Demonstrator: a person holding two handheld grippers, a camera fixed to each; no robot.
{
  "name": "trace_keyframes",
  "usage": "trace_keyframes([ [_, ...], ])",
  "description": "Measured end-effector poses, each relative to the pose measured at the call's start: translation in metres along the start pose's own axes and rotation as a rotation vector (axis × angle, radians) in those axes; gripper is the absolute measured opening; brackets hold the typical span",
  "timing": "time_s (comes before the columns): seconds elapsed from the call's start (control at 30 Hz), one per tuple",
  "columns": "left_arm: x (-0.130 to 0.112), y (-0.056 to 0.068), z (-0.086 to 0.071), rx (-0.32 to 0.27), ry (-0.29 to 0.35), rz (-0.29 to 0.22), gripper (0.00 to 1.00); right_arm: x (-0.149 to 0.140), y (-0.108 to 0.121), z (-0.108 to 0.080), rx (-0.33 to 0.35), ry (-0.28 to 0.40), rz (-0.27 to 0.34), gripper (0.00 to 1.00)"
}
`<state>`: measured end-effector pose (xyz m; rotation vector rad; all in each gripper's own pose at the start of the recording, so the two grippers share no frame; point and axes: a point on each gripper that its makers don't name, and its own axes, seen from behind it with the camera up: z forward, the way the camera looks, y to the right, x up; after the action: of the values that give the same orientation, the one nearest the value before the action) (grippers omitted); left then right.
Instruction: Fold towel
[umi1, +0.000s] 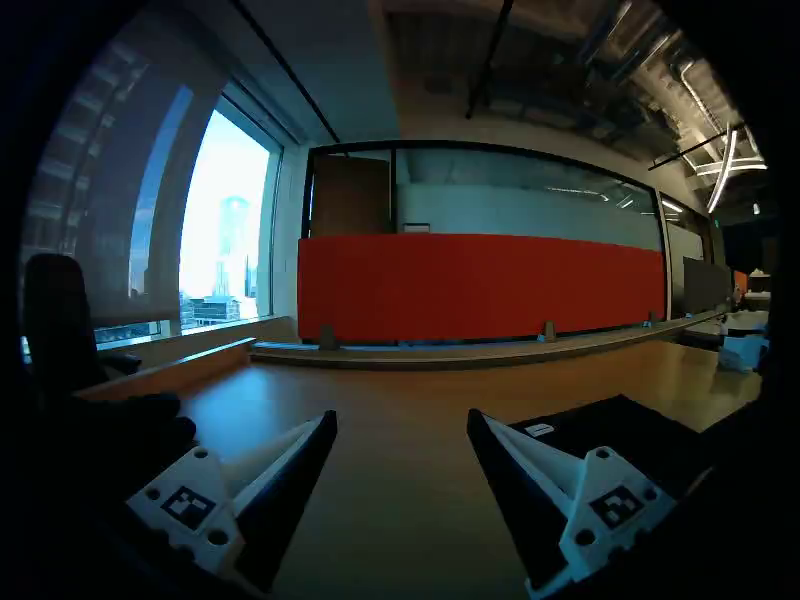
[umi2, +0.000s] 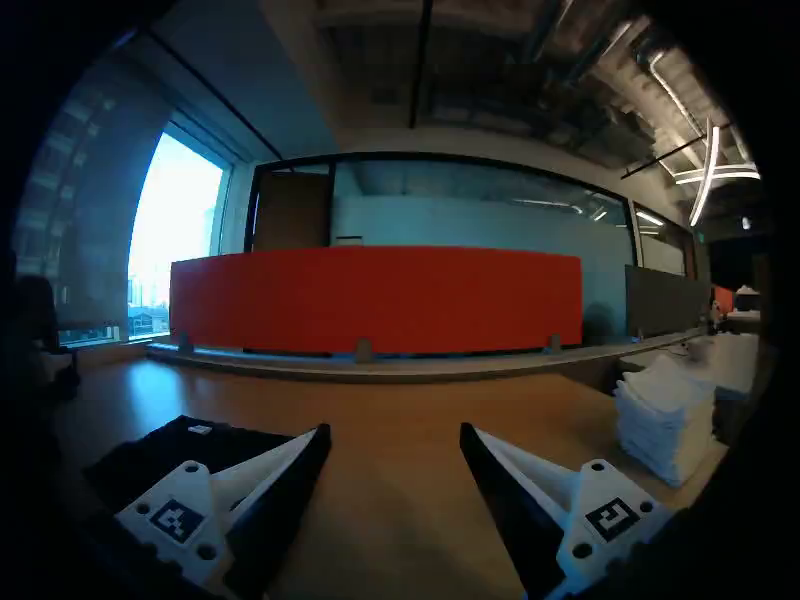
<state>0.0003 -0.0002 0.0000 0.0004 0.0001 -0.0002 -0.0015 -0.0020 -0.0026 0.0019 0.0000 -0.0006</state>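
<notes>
left gripper (umi1: 401, 414): released, nothing between the fingers, low over wooden table (umi1: 400, 520)
right gripper (umi2: 395, 428): released, empty
black towel (umi1: 625, 425): flat on table, lower right of left gripper view, behind that finger
white towel stack (umi2: 665, 420): right edge of right gripper view, well apart

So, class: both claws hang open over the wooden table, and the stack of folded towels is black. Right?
No: the stack of folded towels is white, per the right gripper view. The left claw and right claw are open over the wooden table.
</notes>
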Motion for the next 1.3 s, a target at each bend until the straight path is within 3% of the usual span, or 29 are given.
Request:
trace_keyframes([
  [0.2,0.004,0.0,0.0,0.002,0.002,0.0,0.97,0.0,-0.003,-0.002,0.008,-0.003,0.0,1.0],
  [0.37,0.021,0.003,-0.002,-0.007,0.011,0.002,0.97,0.02,-0.004,-0.003,0.007,-0.001,0.007,1.0],
  [0.97,0.152,0.015,0.003,-0.041,-0.033,0.019,0.97,0.151,0.004,-0.006,-0.02,-0.009,-0.013,1.0],
  [1.3,0.168,0.037,0.011,-0.121,-0.106,0.041,0.97,0.166,-0.018,-0.004,0.082,-0.094,-0.073,1.0],
])
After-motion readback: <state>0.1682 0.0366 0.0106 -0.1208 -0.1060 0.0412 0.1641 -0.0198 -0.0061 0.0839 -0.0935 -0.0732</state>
